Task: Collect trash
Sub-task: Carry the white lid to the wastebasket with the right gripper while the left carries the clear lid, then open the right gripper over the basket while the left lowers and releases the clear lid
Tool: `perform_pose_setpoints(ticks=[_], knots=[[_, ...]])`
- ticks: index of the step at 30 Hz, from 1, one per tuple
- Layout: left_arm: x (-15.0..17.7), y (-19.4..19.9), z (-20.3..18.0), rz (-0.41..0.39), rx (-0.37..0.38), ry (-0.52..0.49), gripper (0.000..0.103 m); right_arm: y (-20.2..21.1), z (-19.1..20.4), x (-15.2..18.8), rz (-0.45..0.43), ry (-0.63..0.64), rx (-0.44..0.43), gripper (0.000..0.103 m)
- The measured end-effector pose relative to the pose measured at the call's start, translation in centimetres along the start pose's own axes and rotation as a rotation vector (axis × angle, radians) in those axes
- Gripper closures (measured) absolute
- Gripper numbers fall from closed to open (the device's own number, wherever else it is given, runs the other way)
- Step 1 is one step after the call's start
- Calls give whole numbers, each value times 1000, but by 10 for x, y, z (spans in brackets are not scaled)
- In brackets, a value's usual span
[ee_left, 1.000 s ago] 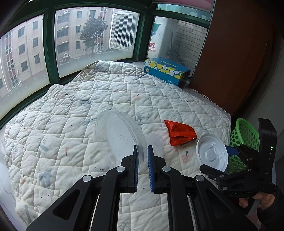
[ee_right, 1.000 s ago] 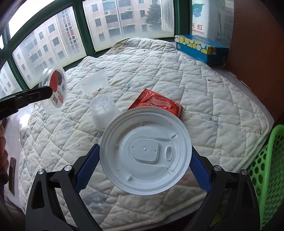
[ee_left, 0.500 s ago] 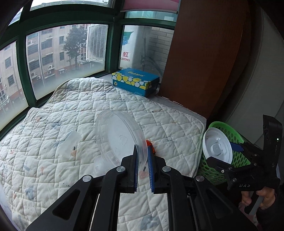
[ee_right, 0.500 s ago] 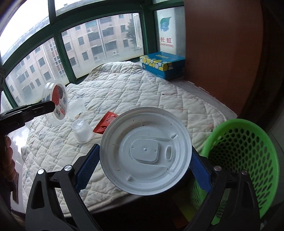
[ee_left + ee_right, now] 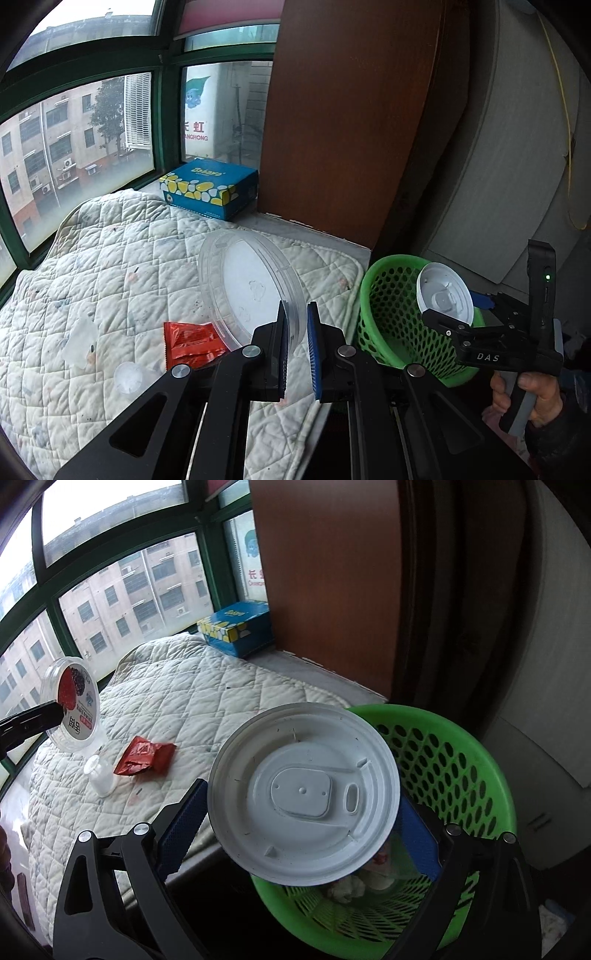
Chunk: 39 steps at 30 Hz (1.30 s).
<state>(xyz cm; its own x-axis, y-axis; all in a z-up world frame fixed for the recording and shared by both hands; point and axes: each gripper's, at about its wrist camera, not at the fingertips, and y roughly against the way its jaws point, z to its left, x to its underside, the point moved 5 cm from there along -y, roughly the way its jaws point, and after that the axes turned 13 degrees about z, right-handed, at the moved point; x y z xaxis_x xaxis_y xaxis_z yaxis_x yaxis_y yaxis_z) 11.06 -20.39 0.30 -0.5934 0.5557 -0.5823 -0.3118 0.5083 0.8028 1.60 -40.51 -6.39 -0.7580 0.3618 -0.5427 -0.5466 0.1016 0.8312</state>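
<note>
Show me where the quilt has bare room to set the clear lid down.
Free: the broad quilt stretch between the blue box and the red wrapper. Crowded: near edge around the wrapper and small clear cup.

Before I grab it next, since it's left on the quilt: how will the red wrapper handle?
The red wrapper looks creased and flattened, so probably floppy and very light. Its glossy film may slip between the pads. Lying flat on the soft quilt, it will likely crumple rather than roll.
</note>
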Motion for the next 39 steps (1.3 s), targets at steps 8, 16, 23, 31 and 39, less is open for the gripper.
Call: perform_pose_setpoints(ticks=[8, 16, 23, 31, 39], knots=[[-16, -8, -37, 0, 34, -48, 93, 1, -39, 7, 8, -64, 7, 9], [-26, -15, -60, 3, 60, -88, 93, 11, -57, 9, -15, -96, -1, 5], [-30, -26, -88, 23, 89, -130, 93, 32, -70, 16, -46, -115, 16, 5], [-32, -48, -118, 69, 125, -165, 93, 58, -92, 26, -92, -148, 70, 5], [-29, -71, -153, 120, 166, -214, 93, 71, -116, 37, -119, -208, 79, 5]])
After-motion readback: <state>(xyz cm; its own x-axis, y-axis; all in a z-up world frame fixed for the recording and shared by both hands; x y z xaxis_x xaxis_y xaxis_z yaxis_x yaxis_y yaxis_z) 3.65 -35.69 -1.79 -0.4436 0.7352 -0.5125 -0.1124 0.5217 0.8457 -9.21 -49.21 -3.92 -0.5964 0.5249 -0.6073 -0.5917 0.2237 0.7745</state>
